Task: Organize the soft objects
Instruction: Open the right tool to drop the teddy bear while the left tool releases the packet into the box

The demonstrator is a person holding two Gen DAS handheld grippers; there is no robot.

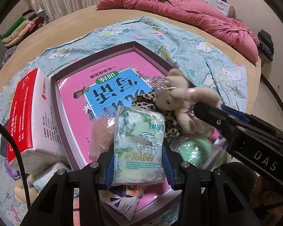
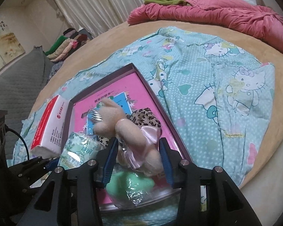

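My left gripper (image 1: 138,162) is shut on a green tissue pack (image 1: 139,145) and holds it over the near end of the shallow box (image 1: 96,49). My right gripper (image 2: 137,162) is shut on a beige plush rabbit (image 2: 126,131) with a pink bow, held above the box (image 2: 152,94). The rabbit (image 1: 179,98) and the right gripper's fingers (image 1: 213,116) show in the left wrist view too. The tissue pack (image 2: 79,150) shows in the right wrist view. In the box lie a pink book (image 1: 111,79), a leopard-print item (image 1: 145,99) and a green soft thing (image 2: 130,186) in clear wrap.
A red and white tissue box (image 1: 32,113) lies left of the box on the Hello Kitty cloth (image 2: 217,86). More small packs (image 1: 120,205) and a plush toy (image 1: 22,190) lie near the front. A pink quilt (image 1: 198,13) is bunched at the far side of the bed.
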